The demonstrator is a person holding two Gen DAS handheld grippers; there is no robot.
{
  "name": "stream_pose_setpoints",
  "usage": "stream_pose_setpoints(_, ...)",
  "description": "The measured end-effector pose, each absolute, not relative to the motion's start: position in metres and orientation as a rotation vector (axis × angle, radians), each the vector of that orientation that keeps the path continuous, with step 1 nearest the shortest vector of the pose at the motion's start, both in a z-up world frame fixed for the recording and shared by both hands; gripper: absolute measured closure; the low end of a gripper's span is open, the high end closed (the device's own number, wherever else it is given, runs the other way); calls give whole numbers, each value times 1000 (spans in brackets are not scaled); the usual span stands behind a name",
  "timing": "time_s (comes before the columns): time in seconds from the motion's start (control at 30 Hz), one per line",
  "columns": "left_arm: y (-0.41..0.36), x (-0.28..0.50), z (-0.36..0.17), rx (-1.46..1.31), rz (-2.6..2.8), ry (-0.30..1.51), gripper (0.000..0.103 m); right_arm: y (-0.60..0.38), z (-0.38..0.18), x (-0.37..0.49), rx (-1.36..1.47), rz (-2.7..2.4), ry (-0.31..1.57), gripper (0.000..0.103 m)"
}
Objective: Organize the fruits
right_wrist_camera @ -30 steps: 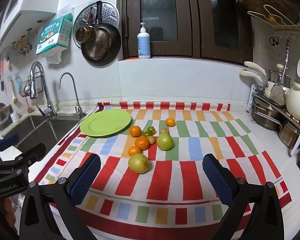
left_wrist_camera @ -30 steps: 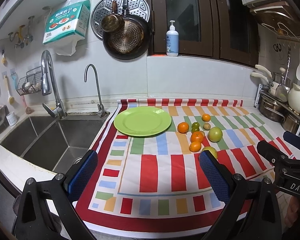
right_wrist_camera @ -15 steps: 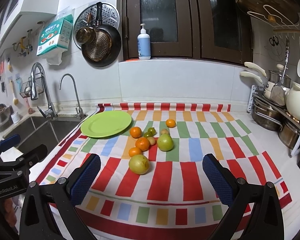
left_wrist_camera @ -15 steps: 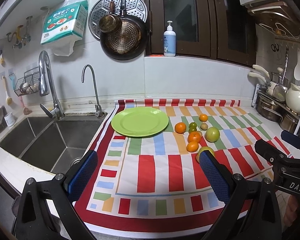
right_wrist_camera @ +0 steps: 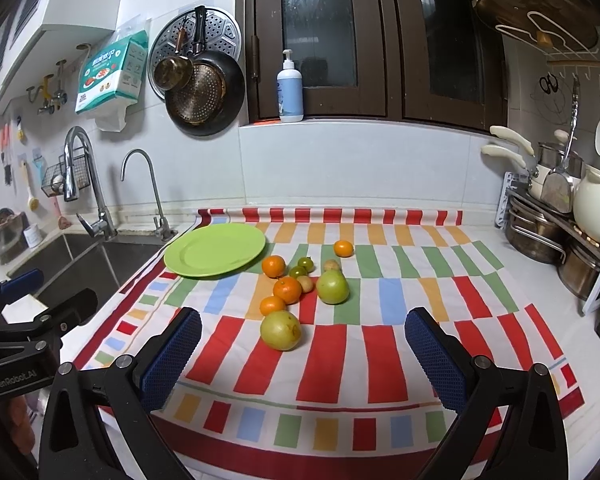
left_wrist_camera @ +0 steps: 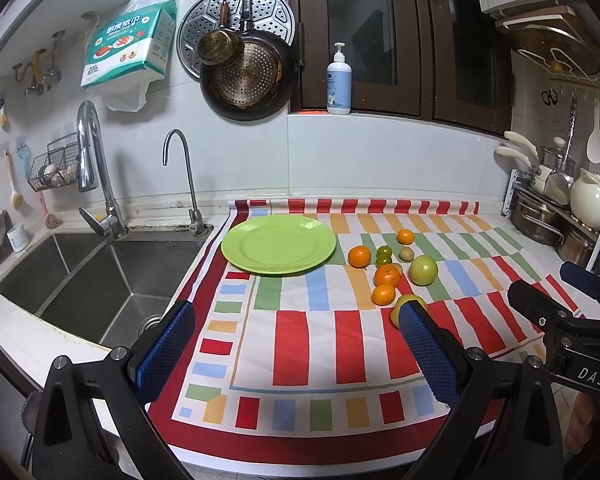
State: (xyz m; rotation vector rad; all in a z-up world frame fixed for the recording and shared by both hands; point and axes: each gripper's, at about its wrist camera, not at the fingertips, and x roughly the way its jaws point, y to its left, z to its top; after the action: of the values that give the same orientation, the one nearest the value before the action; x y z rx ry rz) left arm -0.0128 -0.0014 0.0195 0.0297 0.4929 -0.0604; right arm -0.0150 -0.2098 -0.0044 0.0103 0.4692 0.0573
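Both grippers held wide apart, nothing between the fingers: left gripper (left_wrist_camera: 296, 348) low over the near edge of the cloth, right gripper (right_wrist_camera: 302, 354) low over the cloth's near right part, each visible at the edge of the other's view. Sink (left_wrist_camera: 80, 280) sits left of the counter, tap (left_wrist_camera: 96, 176) behind it. Striped cloth (right_wrist_camera: 340, 360) covers the counter, far edge rolled against the wall. Green plate (right_wrist_camera: 215, 255) lies on the cloth's far left corner, bare, beside the sink. Fruits all on the cloth just right of the plate, bunched close: yellow-green fruit (right_wrist_camera: 281, 330) nearest the grippers, green apple (right_wrist_camera: 332, 287) right of the bunch, three oranges (right_wrist_camera: 287, 290) in a line running toward the plate, one small orange (right_wrist_camera: 343, 248) apart at the far side, two small green fruits (right_wrist_camera: 299, 271) and two small brownish ones (right_wrist_camera: 331, 265) in the middle. Pots (right_wrist_camera: 540, 236) stand on the far right
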Motion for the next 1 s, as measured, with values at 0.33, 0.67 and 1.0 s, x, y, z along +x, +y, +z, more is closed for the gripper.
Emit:
stream_pose_setpoints(0.33,-2,-13,19,27,-68,498,0,-208,-7,-15,5,66,474,0)
stream_pose_setpoints(0.67,-1,-12,19,23,-73,501,0,-206,-7,-14,3,63,476,0)
stream_pose_setpoints(1.0,2,-6,16,23,-88,512,0,-205,-8,-10,0,60,485,0)
